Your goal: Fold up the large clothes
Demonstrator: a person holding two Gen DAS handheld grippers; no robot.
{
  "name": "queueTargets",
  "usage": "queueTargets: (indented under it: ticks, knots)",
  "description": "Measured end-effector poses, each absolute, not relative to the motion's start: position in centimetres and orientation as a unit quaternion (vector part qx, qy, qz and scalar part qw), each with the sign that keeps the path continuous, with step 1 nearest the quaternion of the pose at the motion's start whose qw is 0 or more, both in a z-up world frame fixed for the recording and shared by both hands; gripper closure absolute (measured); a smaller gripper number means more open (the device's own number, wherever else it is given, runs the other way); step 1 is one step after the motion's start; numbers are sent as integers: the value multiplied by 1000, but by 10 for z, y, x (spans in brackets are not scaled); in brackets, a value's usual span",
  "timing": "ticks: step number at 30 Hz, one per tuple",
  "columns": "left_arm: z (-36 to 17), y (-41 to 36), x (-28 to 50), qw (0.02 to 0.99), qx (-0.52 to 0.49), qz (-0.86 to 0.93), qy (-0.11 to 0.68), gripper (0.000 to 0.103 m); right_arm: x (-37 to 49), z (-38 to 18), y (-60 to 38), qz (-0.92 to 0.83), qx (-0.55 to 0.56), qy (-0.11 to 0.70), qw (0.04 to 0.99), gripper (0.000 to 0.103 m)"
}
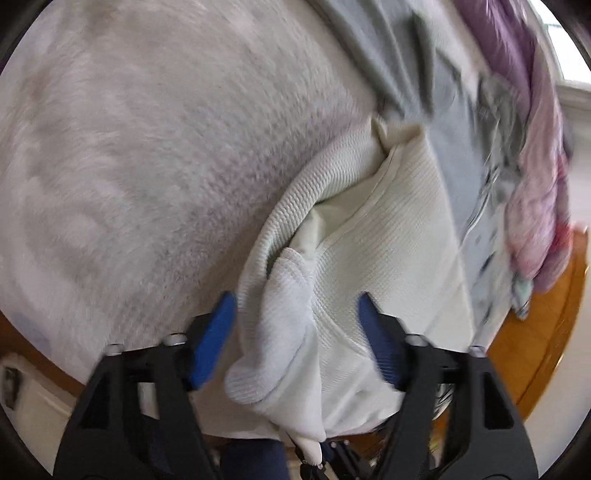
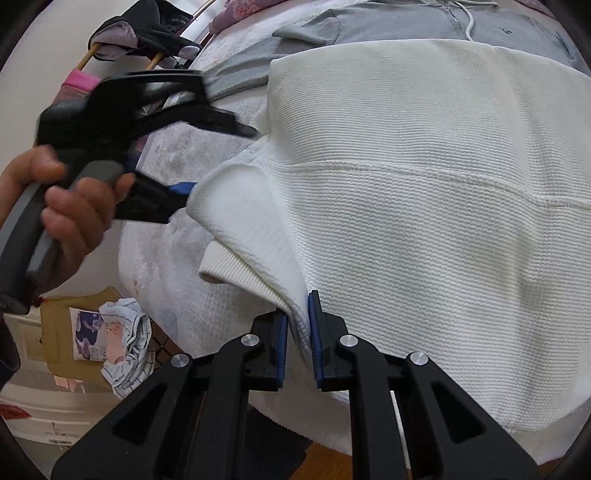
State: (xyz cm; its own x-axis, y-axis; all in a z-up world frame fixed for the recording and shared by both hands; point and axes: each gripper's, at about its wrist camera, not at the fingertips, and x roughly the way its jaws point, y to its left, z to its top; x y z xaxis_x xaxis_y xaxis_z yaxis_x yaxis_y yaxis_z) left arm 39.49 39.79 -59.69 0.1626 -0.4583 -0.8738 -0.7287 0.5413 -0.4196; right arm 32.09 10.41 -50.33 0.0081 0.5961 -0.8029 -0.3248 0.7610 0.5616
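A white ribbed sweater lies on a fuzzy white cover. My right gripper is shut on a fold of the sweater near its ribbed cuff. My left gripper is open, its blue pads either side of a bunched part of the sweater without closing on it. The left gripper also shows in the right wrist view, held by a hand at the sweater's left edge.
A grey hoodie lies behind the sweater, also in the left wrist view. Purple and pink clothes are piled at the right. A wooden floor shows below. A cardboard box with crumpled cloth stands at lower left.
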Motion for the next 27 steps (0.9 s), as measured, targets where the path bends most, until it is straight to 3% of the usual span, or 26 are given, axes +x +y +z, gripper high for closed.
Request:
queueTargets:
  ticks: [6, 8, 10, 12, 18, 22, 27]
  knots:
    - [-633, 395, 386, 569, -454, 130, 674, 28, 321, -505, 101, 328, 113, 627, 698, 93]
    - [-640, 385, 389, 572, -448, 117, 677, 33, 321, -505, 100, 327, 112, 627, 699, 94]
    - [-636, 374, 397, 601, -429, 97, 667, 76, 322, -506, 98, 323, 113, 628, 699, 94]
    - [-620, 360, 406, 630, -387, 86, 667, 87, 324, -508, 93, 316, 125, 631, 697, 96]
    - [-551, 299, 429, 709, -272, 26, 650, 91, 329, -503, 62, 292, 192, 629, 694, 97]
    - [-512, 261, 433, 727, -276, -12, 628, 91, 327, -491, 35, 289, 217, 619, 698, 97]
    - [-479, 199, 435, 740, -256, -69, 618, 91, 321, -474, -6, 289, 224, 615, 699, 84]
